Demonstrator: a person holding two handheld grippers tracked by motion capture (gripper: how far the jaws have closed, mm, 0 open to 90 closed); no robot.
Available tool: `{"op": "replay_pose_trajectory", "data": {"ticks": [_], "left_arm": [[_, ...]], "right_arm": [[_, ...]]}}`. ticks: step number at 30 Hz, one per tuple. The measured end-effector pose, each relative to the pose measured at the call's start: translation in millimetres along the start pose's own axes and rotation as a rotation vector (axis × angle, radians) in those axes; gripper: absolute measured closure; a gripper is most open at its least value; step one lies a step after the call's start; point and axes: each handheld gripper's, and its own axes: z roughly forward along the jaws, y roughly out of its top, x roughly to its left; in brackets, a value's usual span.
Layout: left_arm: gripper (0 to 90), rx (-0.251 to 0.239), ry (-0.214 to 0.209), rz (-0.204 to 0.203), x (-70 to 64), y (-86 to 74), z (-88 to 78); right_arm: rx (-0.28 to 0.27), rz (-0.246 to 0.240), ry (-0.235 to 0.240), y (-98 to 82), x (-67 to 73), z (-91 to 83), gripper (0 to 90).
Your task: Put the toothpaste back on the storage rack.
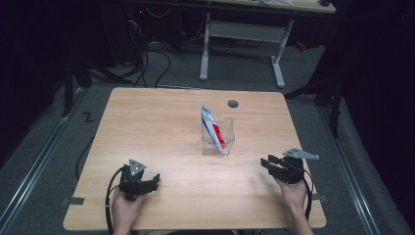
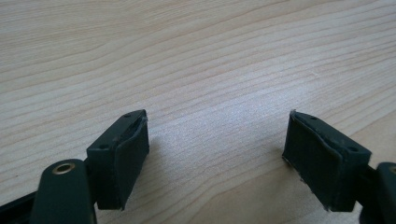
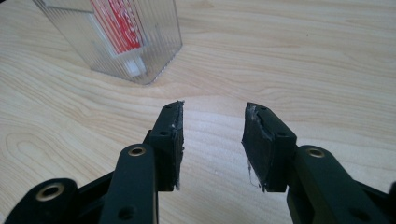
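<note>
**Both tools empty at the near edge, toothpaste tube standing in its clear holder**

On the left, my left tool [image 1: 147, 183] rests low over the bare wooden counter [image 1: 161, 122], close to the near edge. Its jaws stand wide apart, with nothing between them but wood grain; the pads [image 2: 128, 158] touch no object.

In the middle of the counter stands a clear plastic holder [image 1: 221, 142], square and upright. A toothpaste tube [image 1: 213, 128], white with blue and red print, leans inside it, cap end down and tail end poking out above the rim. I judge the holder is there to keep the tube upright and easy to reach from above.

On the right, my right tool [image 1: 272, 164] sits near the counter's edge, well apart from the holder and pointed towards it. Its jaws are partly open, narrower than the left tool's, and hold nothing. In the right gripper view the ribbed holder [image 3: 140, 51] lies ahead and to the left of the jaws.
</note>
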Motion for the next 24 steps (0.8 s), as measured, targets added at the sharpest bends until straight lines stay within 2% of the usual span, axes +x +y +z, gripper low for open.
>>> {"op": "replay_pose_trajectory", "data": {"ticks": [17, 18, 20, 24], "left_arm": [[22.3, -0.001, 0.0, 0.0, 0.0, -0.1, 0.0], [22.3, -0.001, 0.001, 0.0, 0.1, -0.1, 0.0], [22.3, 0.0, 0.001, 0.0, 0.0, 0.0, 0.0], [22.3, -0.001, 0.001, 0.0, 0.0, -0.1, 0.0]], "right_arm": [[0.029, -0.018, -0.031, -21.0, 10.1, 7.9, 55.1], [0.034, -0.033, -0.041, -22.9, 10.8, 9.1, 54.7], [0.035, -0.029, -0.043, -23.6, 11.8, 9.4, 54.5], [0.047, -0.077, -0.073, -25.7, 17.3, 11.9, 53.0]]}}
